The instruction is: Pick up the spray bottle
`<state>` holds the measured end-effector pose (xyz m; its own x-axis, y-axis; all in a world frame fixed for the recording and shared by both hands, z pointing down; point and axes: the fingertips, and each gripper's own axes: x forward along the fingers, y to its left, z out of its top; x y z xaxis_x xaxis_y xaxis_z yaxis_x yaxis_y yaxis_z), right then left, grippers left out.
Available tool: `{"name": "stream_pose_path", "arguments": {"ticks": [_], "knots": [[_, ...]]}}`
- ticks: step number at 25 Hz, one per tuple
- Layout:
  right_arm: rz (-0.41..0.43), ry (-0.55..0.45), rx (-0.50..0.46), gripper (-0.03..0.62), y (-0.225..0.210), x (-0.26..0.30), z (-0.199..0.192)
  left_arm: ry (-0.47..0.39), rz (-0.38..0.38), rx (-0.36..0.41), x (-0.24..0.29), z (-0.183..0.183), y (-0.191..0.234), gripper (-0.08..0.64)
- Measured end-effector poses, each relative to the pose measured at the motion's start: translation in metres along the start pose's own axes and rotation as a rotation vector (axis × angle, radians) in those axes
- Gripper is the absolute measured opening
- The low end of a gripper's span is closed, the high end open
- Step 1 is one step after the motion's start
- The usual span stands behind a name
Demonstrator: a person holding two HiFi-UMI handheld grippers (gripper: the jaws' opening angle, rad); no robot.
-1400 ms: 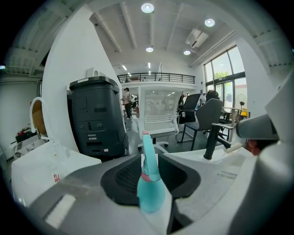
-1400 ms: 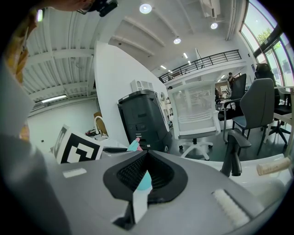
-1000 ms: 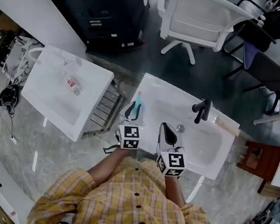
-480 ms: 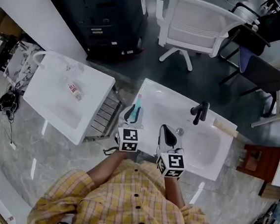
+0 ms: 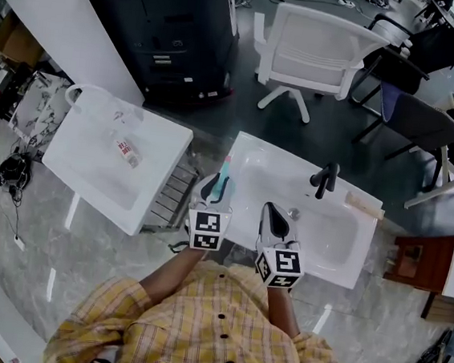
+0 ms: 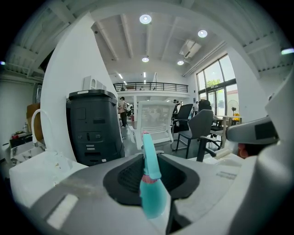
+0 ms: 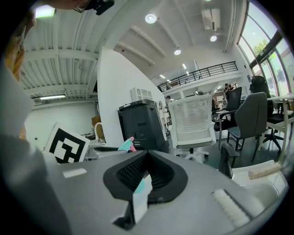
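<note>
The spray bottle (image 5: 224, 173) is teal with a small pink band below its trigger head. My left gripper (image 5: 215, 183) is shut on it over the left rim of a white sink (image 5: 329, 248). In the left gripper view the spray bottle (image 6: 151, 183) stands upright between the black pads, its head pointing away. My right gripper (image 5: 271, 215) hangs beside it over the basin, jaws shut with nothing held. From the right gripper view (image 7: 146, 176) the bottle's head (image 7: 125, 145) shows to the left, next to the left gripper's marker cube (image 7: 68, 144).
A black faucet (image 5: 324, 180) rises at the sink's far side, with a pale bar (image 5: 362, 204) on the rim near it. A second white basin (image 5: 92, 162) sits to the left. Beyond are a black cabinet (image 5: 166, 29) and a white office chair (image 5: 313, 49).
The left gripper keeps its hold on the bottle and both grippers stay in almost the same pose. Only the head view has shifted slightly.
</note>
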<state>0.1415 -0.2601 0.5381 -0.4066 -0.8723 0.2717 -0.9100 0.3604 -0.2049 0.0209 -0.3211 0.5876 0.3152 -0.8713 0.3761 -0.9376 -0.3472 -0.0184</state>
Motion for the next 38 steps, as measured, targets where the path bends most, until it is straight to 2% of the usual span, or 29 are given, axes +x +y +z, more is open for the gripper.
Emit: {"name": "stream_pose_path", "arguments": {"ticks": [20, 38], "knots": [[-0.099, -0.061, -0.019, 0.0, 0.033, -0.041, 0.017, -0.093, -0.109, 0.004, -0.083, 0.029, 0.002, 0.081], [-0.131, -0.1, -0.017, -0.002, 0.038, -0.065, 0.02, -0.149, -0.174, 0.018, -0.119, 0.045, -0.015, 0.083]]}}
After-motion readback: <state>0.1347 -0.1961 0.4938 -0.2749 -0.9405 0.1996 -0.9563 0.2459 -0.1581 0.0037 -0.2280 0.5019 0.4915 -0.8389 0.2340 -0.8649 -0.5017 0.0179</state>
